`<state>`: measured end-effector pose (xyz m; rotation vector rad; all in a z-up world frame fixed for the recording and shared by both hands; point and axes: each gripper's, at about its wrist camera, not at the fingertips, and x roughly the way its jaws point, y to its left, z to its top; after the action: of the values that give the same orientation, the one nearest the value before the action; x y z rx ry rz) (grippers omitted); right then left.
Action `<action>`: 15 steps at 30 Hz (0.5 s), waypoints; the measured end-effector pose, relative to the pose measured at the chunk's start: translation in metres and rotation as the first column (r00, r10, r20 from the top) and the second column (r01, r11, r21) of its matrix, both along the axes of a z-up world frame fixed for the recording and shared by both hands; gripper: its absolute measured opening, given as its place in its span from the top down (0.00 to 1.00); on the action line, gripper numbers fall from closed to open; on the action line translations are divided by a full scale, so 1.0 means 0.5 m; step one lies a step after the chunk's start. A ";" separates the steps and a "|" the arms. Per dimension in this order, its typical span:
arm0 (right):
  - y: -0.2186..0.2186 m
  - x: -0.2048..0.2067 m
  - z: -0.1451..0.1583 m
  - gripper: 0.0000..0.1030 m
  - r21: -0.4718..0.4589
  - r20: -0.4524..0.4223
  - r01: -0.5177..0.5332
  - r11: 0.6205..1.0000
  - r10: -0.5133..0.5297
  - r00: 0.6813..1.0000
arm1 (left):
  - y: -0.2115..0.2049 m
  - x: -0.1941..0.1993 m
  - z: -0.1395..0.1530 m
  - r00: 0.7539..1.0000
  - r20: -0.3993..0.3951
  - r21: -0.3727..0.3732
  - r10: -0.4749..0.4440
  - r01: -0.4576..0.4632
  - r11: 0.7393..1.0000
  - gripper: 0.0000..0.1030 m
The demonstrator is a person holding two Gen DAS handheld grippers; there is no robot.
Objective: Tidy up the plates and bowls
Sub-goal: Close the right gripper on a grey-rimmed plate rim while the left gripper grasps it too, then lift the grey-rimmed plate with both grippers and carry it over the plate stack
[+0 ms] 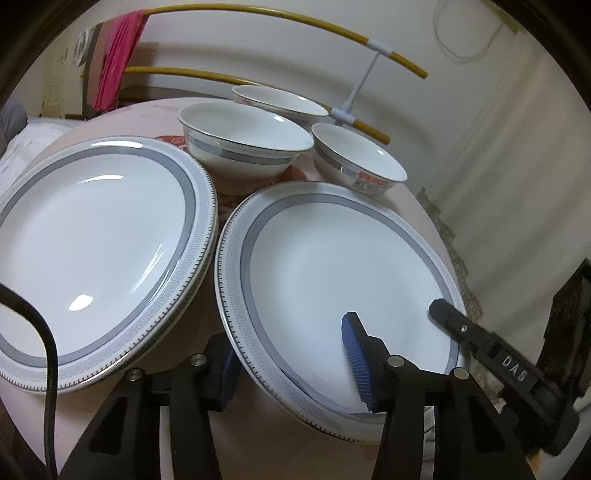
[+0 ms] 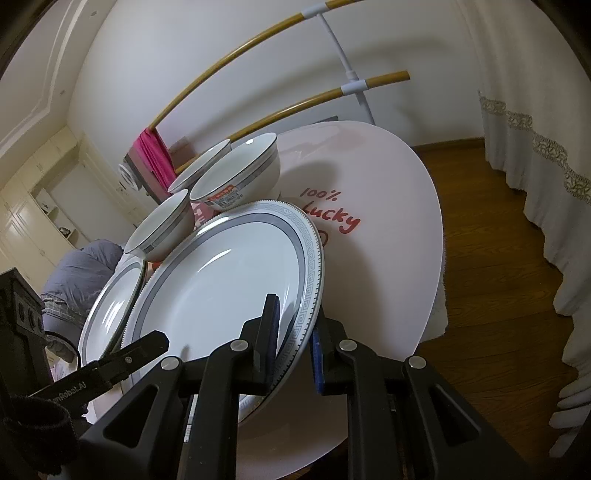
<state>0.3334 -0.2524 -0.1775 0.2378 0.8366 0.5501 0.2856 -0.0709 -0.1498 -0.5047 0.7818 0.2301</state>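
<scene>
Two white plates with grey patterned rims lie side by side on a round pink table (image 2: 388,229). My left gripper (image 1: 291,354) straddles the near rim of the right plate (image 1: 332,258), one blue pad under the rim, one above it. My right gripper (image 2: 295,339) straddles the opposite rim of the same plate (image 2: 221,280), and its black finger (image 1: 480,339) shows in the left wrist view. The other plate (image 1: 96,236) lies to the left. Three white bowls stand behind the plates: a large one (image 1: 243,144), a shallow one (image 1: 280,99) and a small labelled one (image 1: 358,158).
A clothes rack with yellow rails (image 1: 280,22) and a pink cloth (image 1: 118,55) stands behind the table. A white curtain (image 2: 535,147) hangs to the right over a wooden floor (image 2: 491,236). The table carries red "100% Lucky" lettering (image 2: 332,214).
</scene>
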 end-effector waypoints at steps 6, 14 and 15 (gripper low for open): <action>0.002 0.005 -0.005 0.84 0.010 -0.008 -0.003 1.000 0.004 1.000 | -0.004 -0.006 0.001 1.000 -0.020 0.044 0.011 -0.010 0.999 0.73; 0.006 -0.016 -0.004 0.84 -0.021 0.046 0.008 1.000 -0.007 0.999 | -0.007 -0.012 0.009 1.000 -0.025 0.046 -0.011 0.012 0.999 0.77; 0.004 -0.021 -0.004 0.84 -0.023 0.049 0.008 1.000 -0.007 0.999 | -0.007 -0.015 0.010 1.000 -0.026 0.044 -0.017 0.018 0.999 0.77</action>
<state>0.3230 -0.2502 -0.1793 0.2056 0.7938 0.5370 0.2781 -0.0743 -0.1447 -0.4538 0.8038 0.2375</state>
